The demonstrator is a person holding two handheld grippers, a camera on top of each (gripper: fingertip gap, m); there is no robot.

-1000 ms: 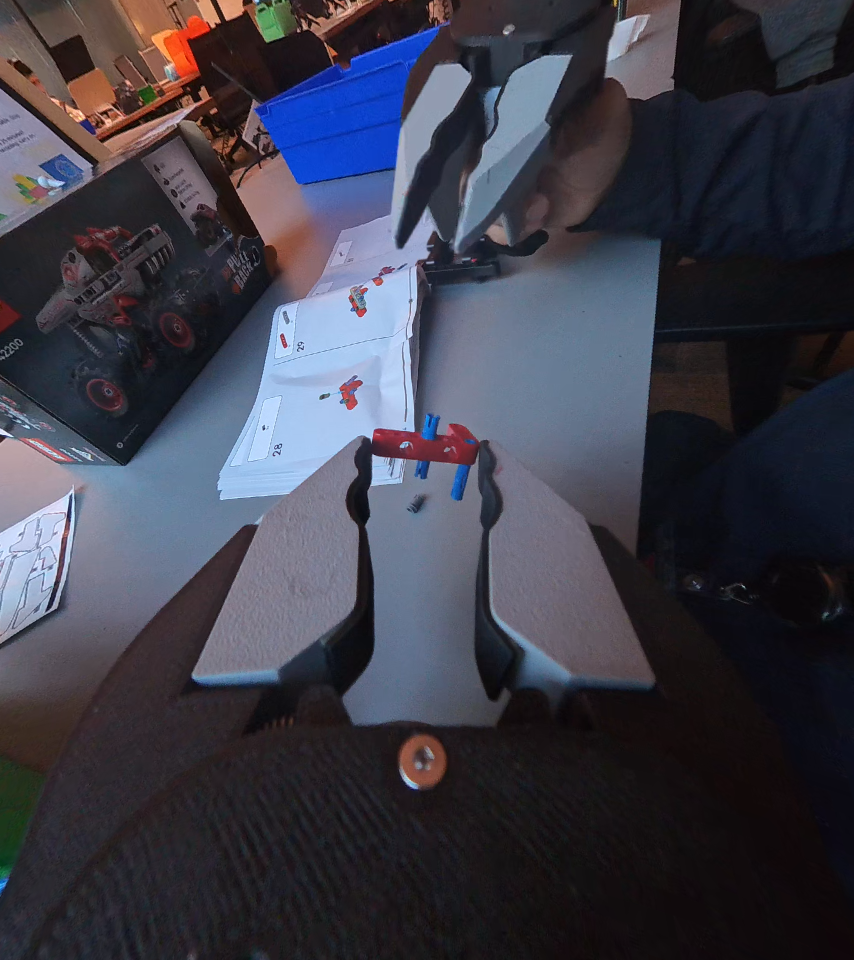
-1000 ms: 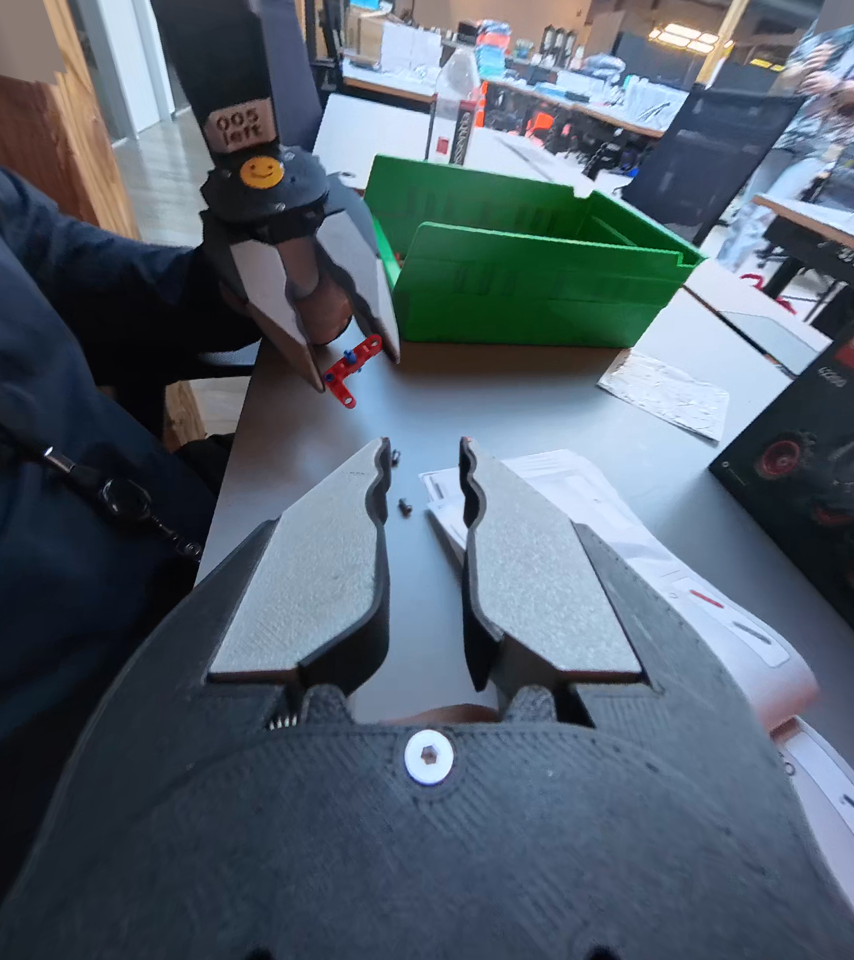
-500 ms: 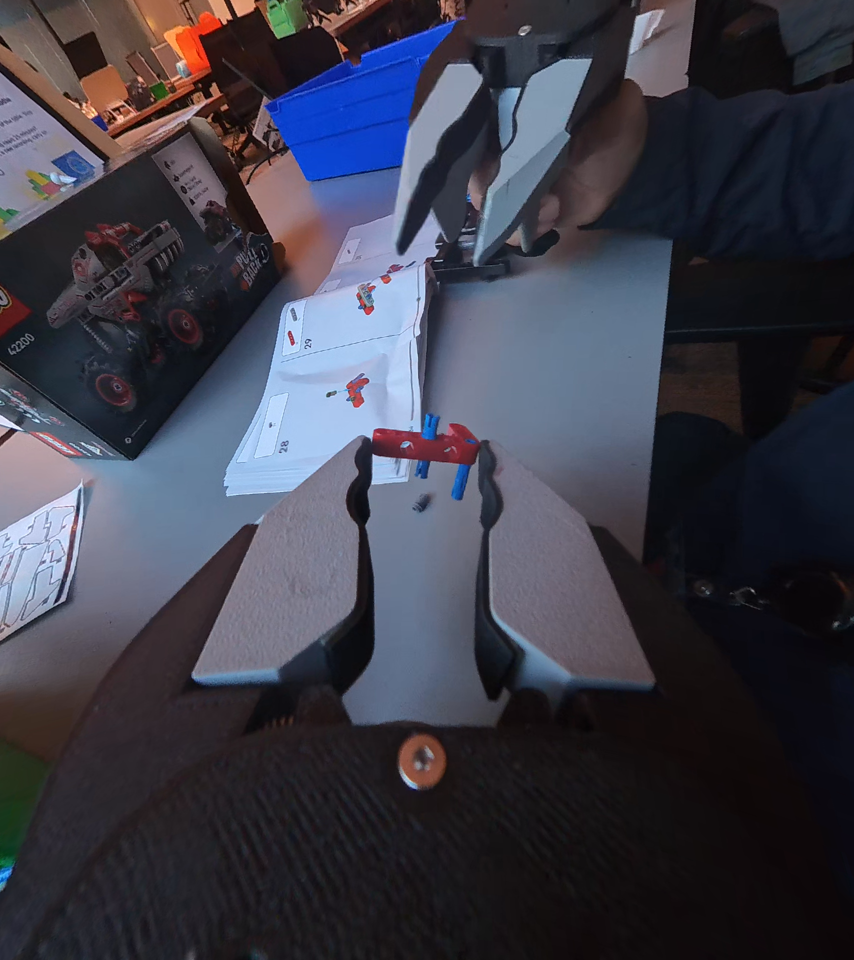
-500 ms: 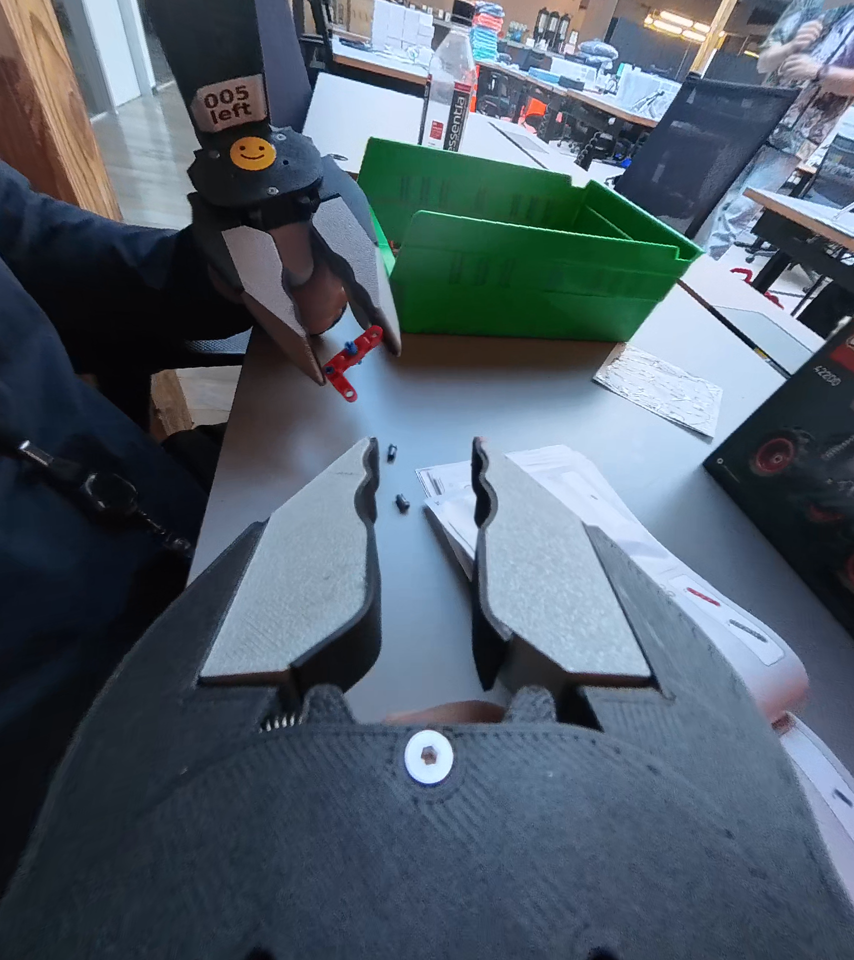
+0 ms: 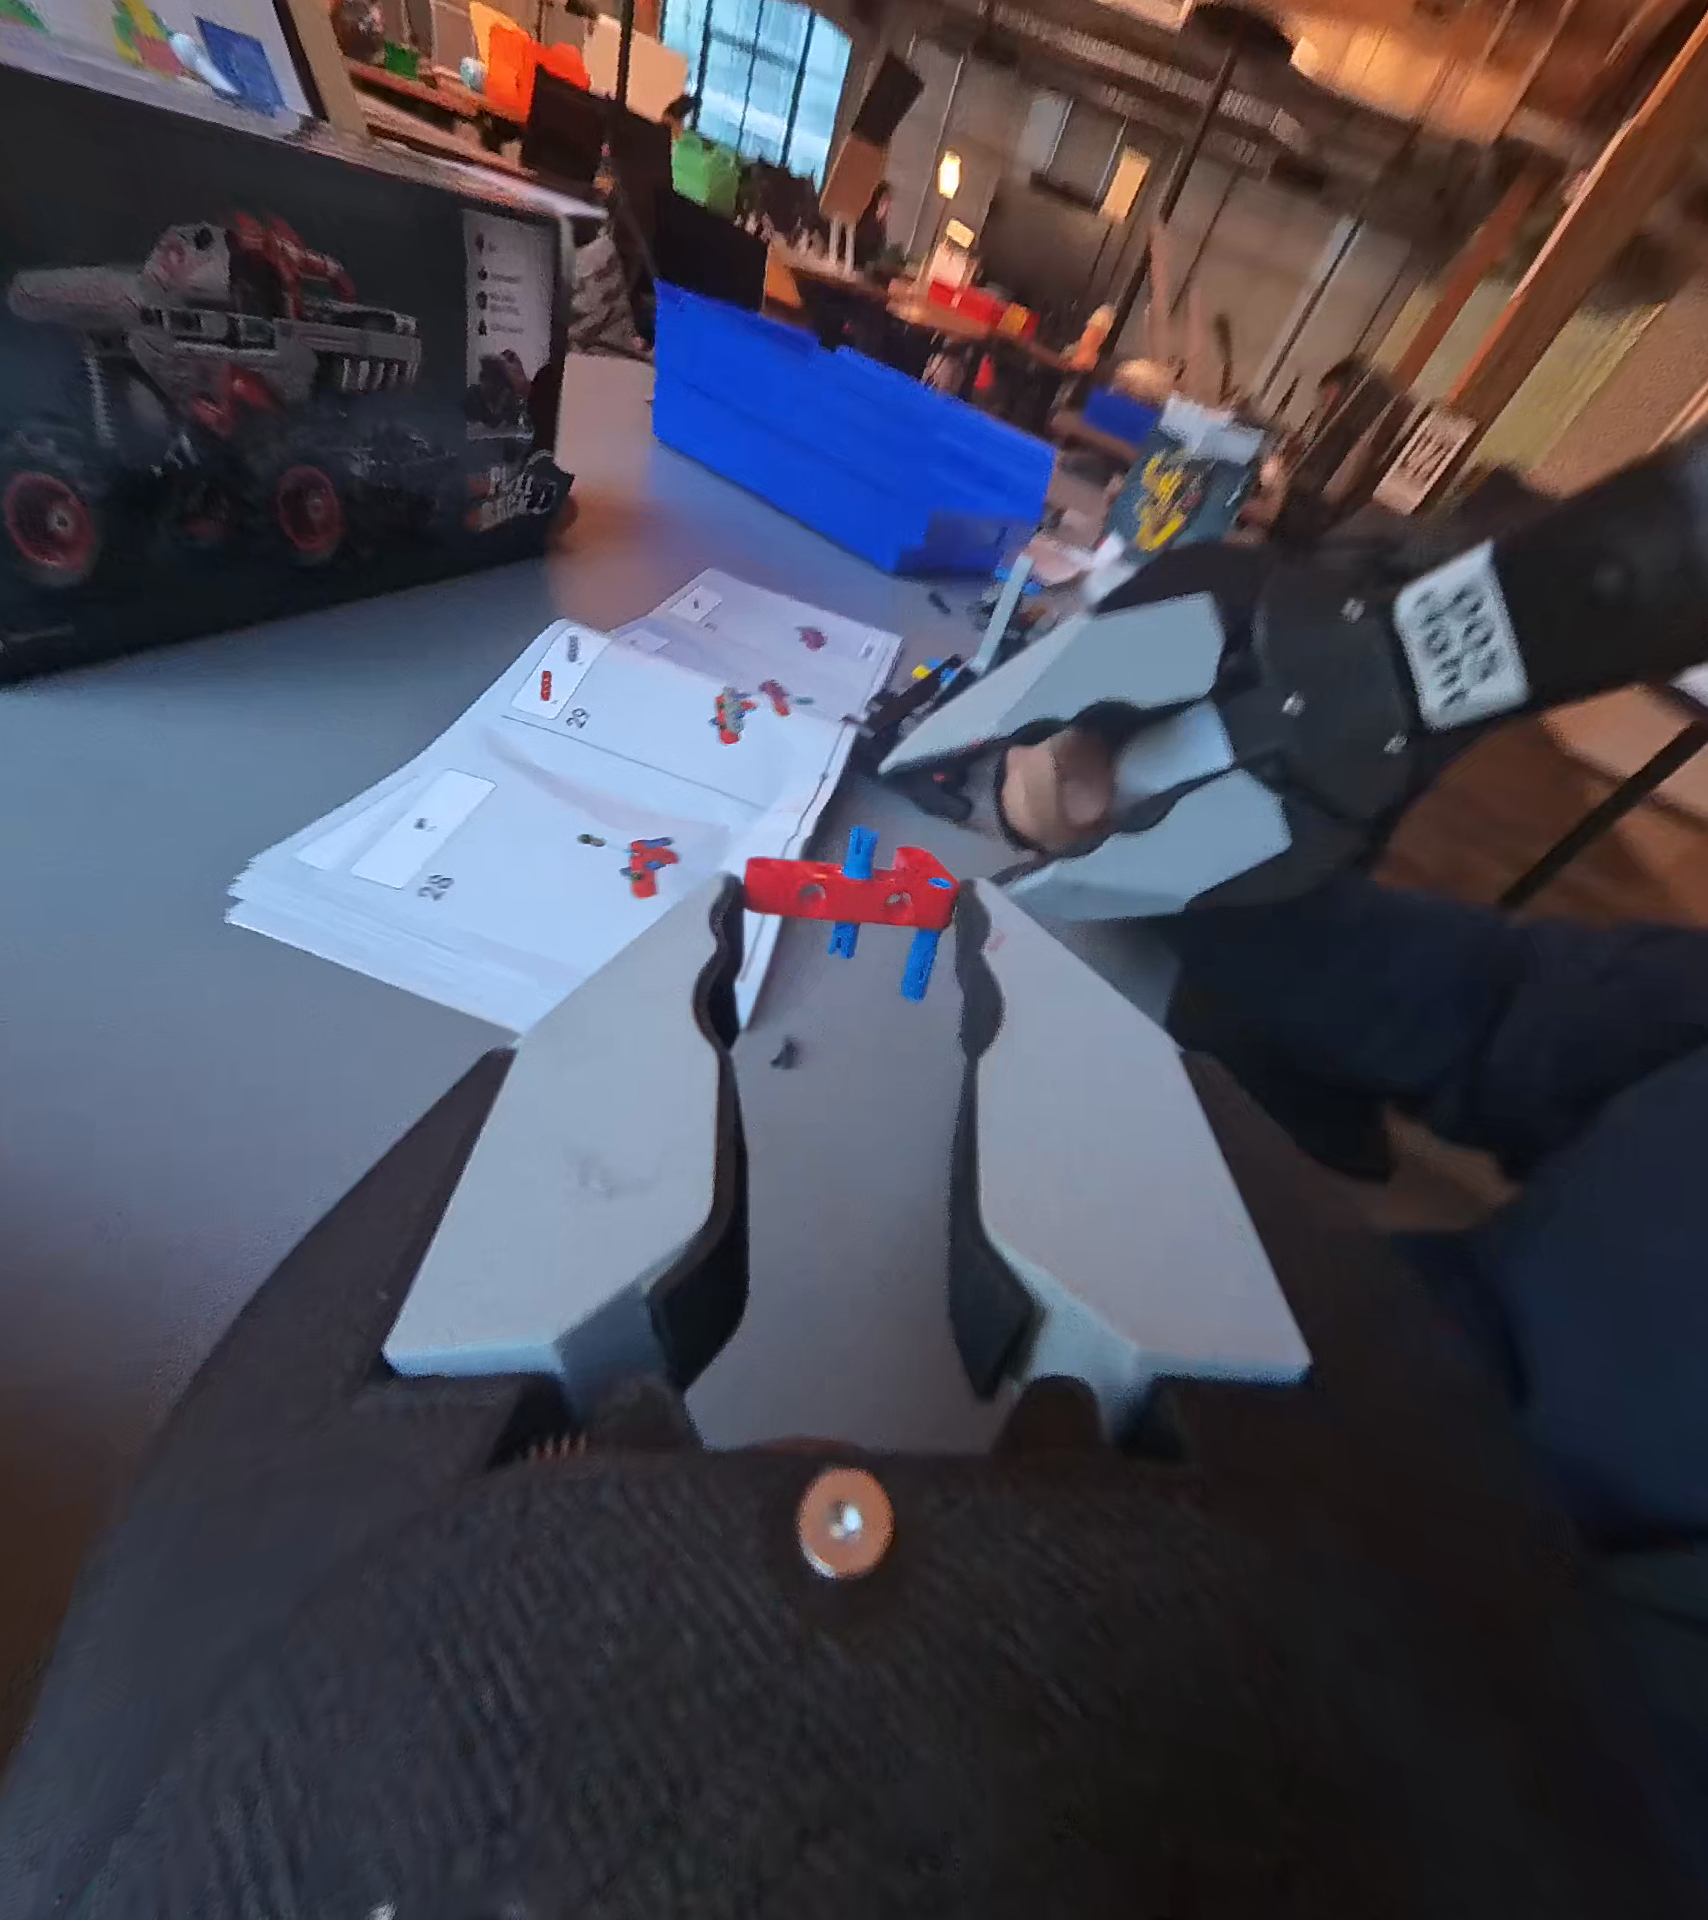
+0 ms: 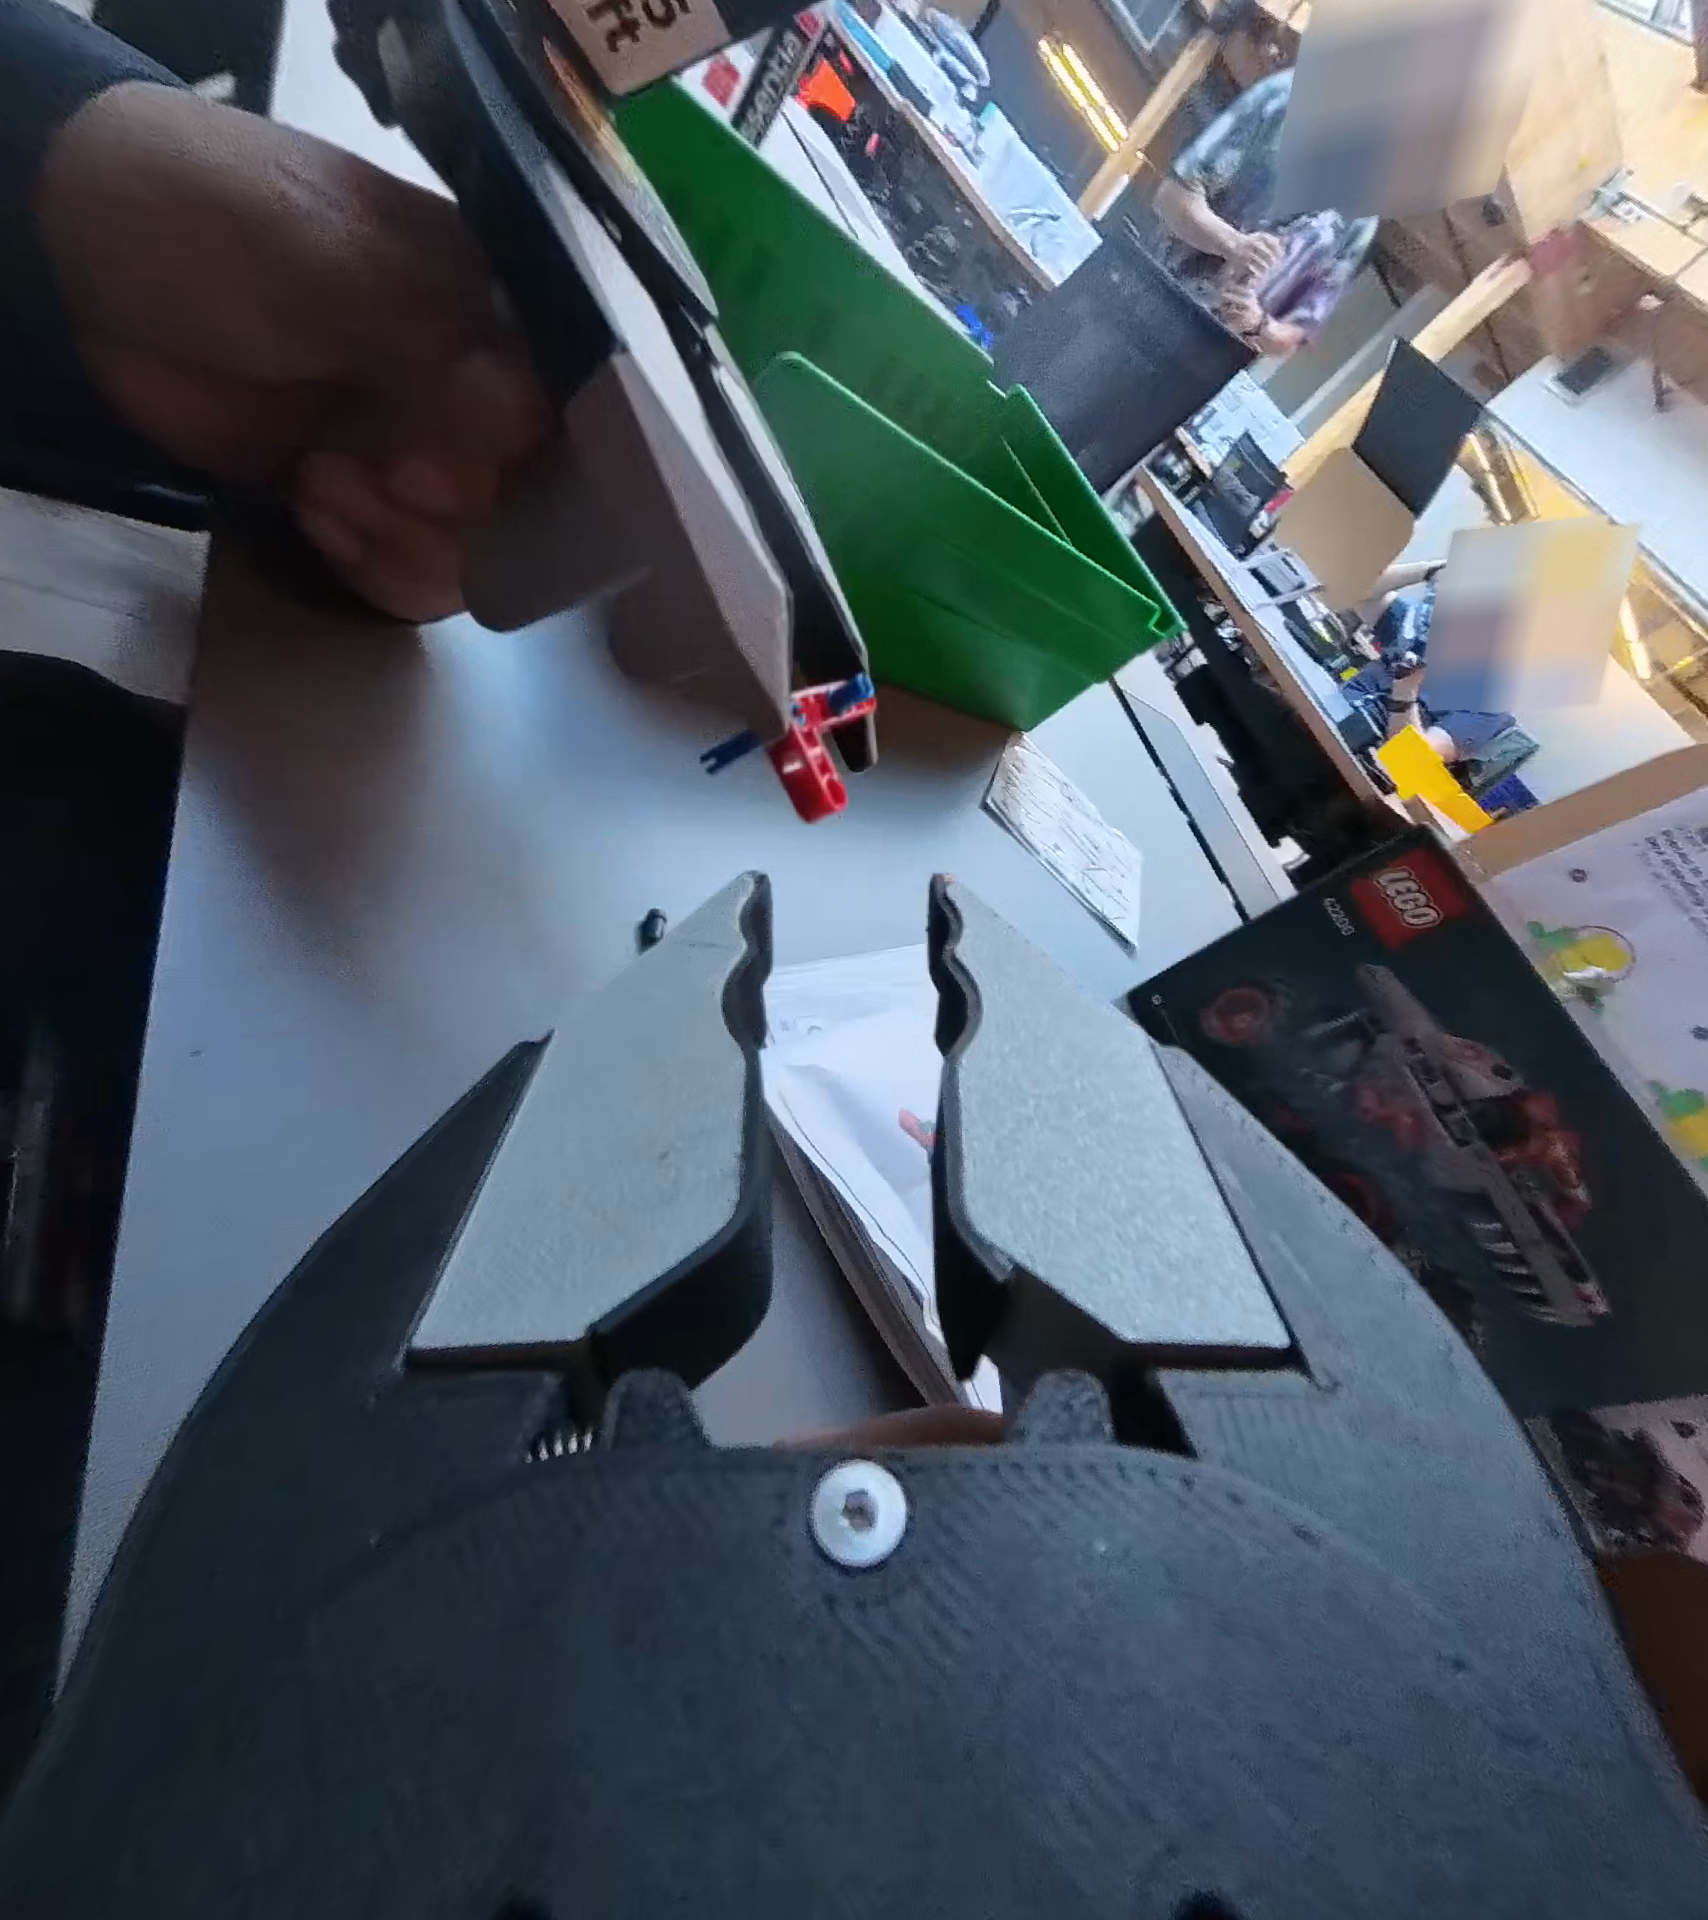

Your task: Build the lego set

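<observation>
My left gripper (image 5: 845, 920) is shut on a red beam (image 5: 829, 891) with blue pins (image 5: 917, 961) through it, held just above the grey table (image 5: 102, 883). In the right wrist view the left gripper (image 6: 824, 717) is at upper left, with the red beam (image 6: 808, 769) at its tips. My right gripper (image 6: 848, 914) is open and empty, tilted, over the edge of the instruction booklet (image 6: 860, 1070). In the left wrist view the right gripper (image 5: 943, 821) lies on its side just beyond the red beam. A small black pin (image 5: 784, 1055) lies on the table; it also shows in the right wrist view (image 6: 652, 923).
An open instruction booklet (image 5: 559, 821) lies left of centre. A black set box (image 5: 206, 395) stands at the left, a blue bin (image 5: 829, 436) behind it. A green bin (image 6: 933, 520) and a sticker sheet (image 6: 1068, 842) are beyond the left gripper. The table edge runs along my body side. Only a small space, under 4 cm, lies between the two pairs of fingers.
The right gripper has rolled onto its side and dropped close to the left gripper. The left gripper has sunk nearer the table, still holding the red beam.
</observation>
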